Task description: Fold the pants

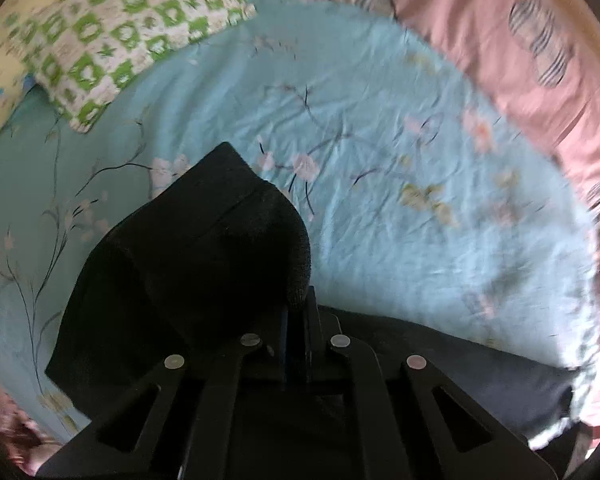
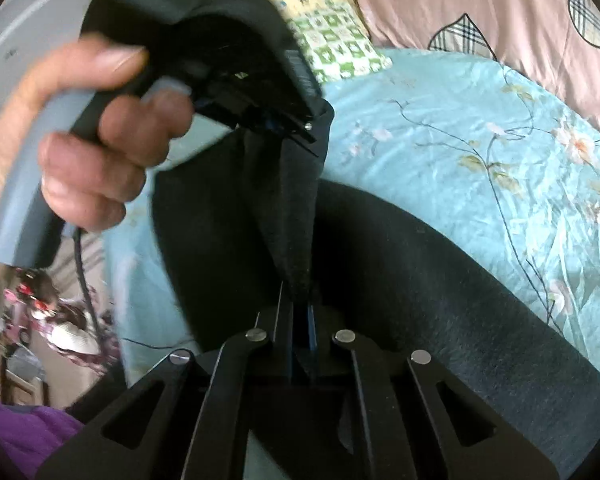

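The black pants (image 1: 188, 248) hang over the light blue floral bedsheet (image 1: 400, 184). My left gripper (image 1: 298, 308) is shut on a bunched edge of the pants and holds it above the bed. My right gripper (image 2: 300, 300) is shut on another edge of the same pants (image 2: 440, 280), whose cloth stretches up to the left gripper (image 2: 300, 128) seen ahead, held by a hand (image 2: 100, 132). The rest of the pants lies on the sheet at the lower right in both views.
A green and white checked pillow (image 1: 124, 40) lies at the head of the bed, with a yellow pillow (image 1: 0, 76) beside it. A pink quilt (image 1: 500, 40) runs along the far side. Room clutter (image 2: 60, 320) shows past the bed's edge.
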The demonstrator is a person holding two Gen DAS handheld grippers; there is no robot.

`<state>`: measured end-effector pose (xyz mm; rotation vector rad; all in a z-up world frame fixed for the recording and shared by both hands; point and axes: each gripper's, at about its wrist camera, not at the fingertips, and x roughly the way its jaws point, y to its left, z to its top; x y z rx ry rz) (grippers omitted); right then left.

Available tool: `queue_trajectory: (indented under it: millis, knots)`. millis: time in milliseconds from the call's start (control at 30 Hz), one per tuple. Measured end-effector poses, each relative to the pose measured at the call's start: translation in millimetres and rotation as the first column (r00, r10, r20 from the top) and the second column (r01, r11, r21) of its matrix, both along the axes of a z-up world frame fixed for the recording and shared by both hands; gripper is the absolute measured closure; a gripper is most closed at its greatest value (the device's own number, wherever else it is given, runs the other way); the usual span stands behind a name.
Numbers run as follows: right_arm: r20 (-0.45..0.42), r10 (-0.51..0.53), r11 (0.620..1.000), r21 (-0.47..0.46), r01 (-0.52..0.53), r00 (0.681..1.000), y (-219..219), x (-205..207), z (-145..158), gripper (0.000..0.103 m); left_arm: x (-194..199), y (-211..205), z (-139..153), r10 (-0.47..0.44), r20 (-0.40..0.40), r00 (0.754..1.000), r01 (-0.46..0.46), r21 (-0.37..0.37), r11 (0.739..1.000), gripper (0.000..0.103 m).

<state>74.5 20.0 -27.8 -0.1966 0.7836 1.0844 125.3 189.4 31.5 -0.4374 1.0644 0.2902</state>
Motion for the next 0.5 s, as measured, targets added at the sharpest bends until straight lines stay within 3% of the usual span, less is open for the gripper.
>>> queue_trajectory:
  millis: [167,333,500]
  knots:
    - [0.029,0.057,0.998,0.033,-0.058,0.998,-4.0,-15.8,20.2,0.097,-50.8,10.2,20.3,0.06,0.127,0.99,-0.052,-0.065,0.997,0.1]
    - [0.069,0.092,0.996,0.009,-0.093,0.993,-2.7,-28.9,30.9,0.097,-87.4,25.4,17.5,0.108,0.188,0.976,-0.076,-0.17,0.983,0.099]
    - [0.131,0.108,0.993,-0.054,-0.102,0.985,5.0,-39.0,34.2,0.097,-110.0,27.8,4.7,0.104,0.197,0.975,-0.072,-0.164,0.984,0.099]
